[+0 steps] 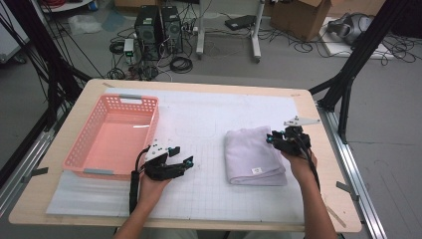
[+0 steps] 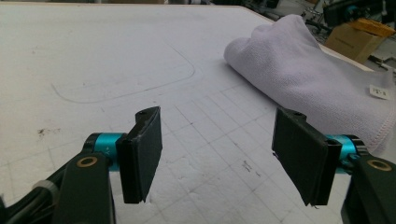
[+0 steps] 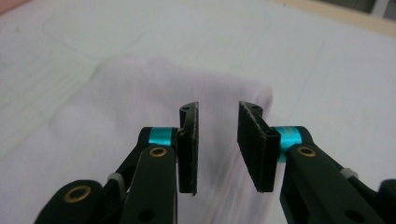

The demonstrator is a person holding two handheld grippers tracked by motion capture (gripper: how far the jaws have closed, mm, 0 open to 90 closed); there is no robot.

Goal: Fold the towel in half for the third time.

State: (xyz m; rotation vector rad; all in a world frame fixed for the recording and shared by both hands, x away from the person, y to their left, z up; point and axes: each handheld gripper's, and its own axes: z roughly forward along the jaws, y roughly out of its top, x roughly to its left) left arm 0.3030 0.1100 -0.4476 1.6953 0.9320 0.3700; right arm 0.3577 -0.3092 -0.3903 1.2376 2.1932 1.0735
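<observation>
A: So, from the left: a pink basket (image 1: 112,134) sits at the left of the table (image 1: 308,107), on the white gridded mat (image 1: 199,119).

B: And the left gripper (image 1: 180,158)?

A: Just beside the basket's near right corner, low over the mat. Its jaws stand wide apart with nothing between them; in the left gripper view there is just bare mat in the gap.

B: The towel?

A: The folded pale lilac towel (image 1: 253,155) lies right of centre on the mat, well apart from the basket. A small white label (image 1: 256,170) is sewn near its front edge; there is print on it, but it is too small to read.

B: And the right gripper (image 1: 271,138)?

A: At the towel's far right corner. In the right gripper view its jaws are a narrow gap apart above the blurred towel, pads not pressing on cloth. Whether they touch the towel I cannot tell.
</observation>
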